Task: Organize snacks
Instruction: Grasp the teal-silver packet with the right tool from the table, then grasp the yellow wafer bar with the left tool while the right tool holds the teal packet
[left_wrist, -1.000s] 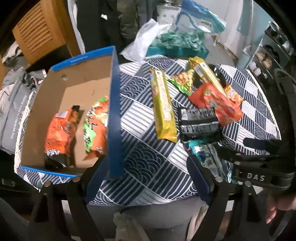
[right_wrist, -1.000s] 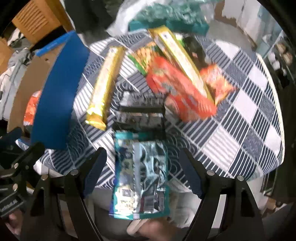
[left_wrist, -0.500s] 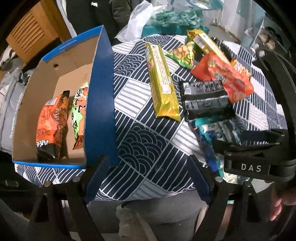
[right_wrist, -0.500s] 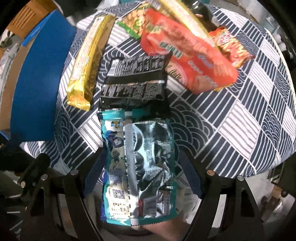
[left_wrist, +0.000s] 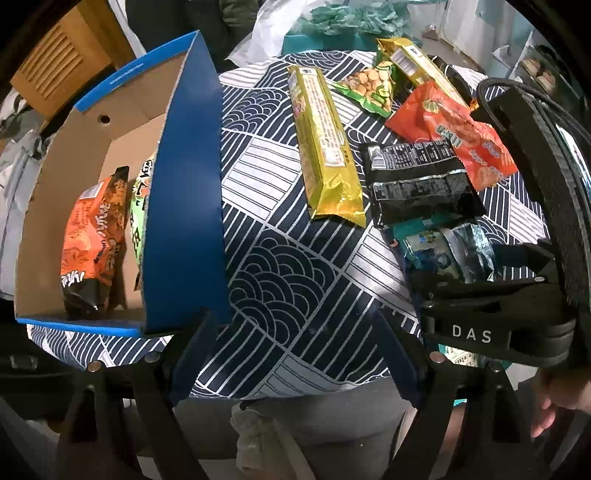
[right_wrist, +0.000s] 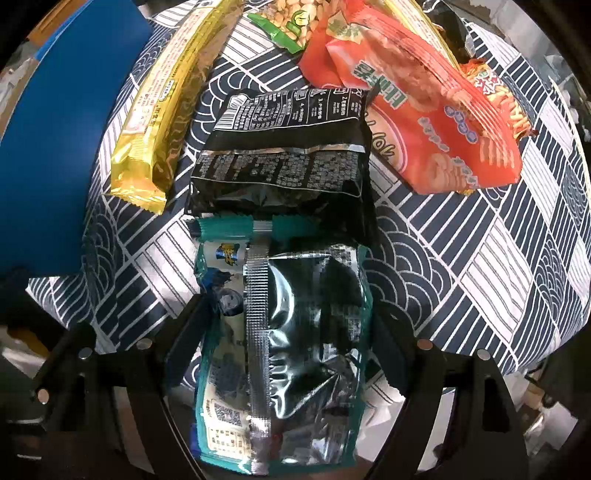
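Two snack bags stand inside the blue-rimmed cardboard box (left_wrist: 173, 199) at the left of the table: an orange bag (left_wrist: 94, 240) with large printed characters and a green-and-orange bag (left_wrist: 139, 206) just beside it, half hidden by the box wall. On the navy wave-patterned tablecloth (left_wrist: 280, 266) lie a long gold biscuit pack (left_wrist: 325, 147), a red-orange crisp bag (right_wrist: 417, 122) with green and white characters, a black packet (right_wrist: 288, 151) lying back-up with a barcode and fine white print too small to read, and a teal-and-silver foil packet (right_wrist: 288, 339), also back-up, showing QR codes. The right gripper (right_wrist: 291, 343), marked "DAS" in the left wrist view, straddles the teal packet, its jaws opening and not pressing the foil. The left gripper (left_wrist: 295, 358) hangs spread wide over bare cloth beside the box, holding nothing.
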